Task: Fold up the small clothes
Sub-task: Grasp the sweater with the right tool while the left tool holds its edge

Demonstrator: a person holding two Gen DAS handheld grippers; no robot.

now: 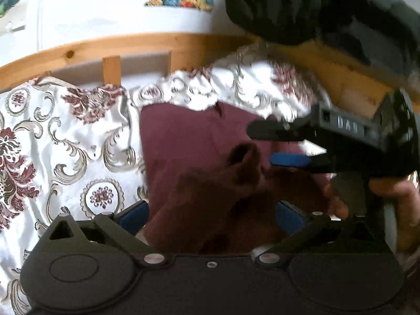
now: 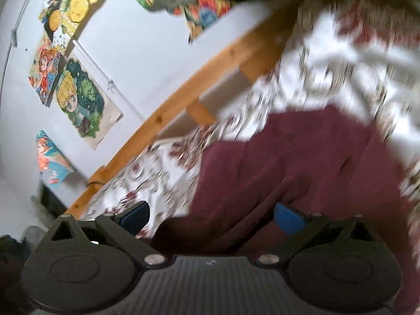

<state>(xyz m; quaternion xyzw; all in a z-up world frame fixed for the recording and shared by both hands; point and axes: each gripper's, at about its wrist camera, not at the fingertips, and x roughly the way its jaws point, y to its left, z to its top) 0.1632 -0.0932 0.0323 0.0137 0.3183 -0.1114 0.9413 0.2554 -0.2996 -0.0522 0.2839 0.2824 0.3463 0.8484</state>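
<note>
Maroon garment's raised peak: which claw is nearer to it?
Right, apparently. The right claw, open, has its tips just beside the raised peak; the left claw, open, sits lower in the left wrist view, straddling a bunch of the maroon garment.

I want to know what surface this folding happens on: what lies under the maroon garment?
A white bedspread with a dark red floral pattern shows around the maroon garment. What is directly beneath the garment is covered.

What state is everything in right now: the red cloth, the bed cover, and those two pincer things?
Maroon garment: lying on the bedspread, partly folded, a bunched fold near the grippers.
Bedspread: spread out, wrinkled.
Left gripper: open, over the garment, holding nothing.
Right gripper: open, over the garment's edge, holding nothing.
</note>
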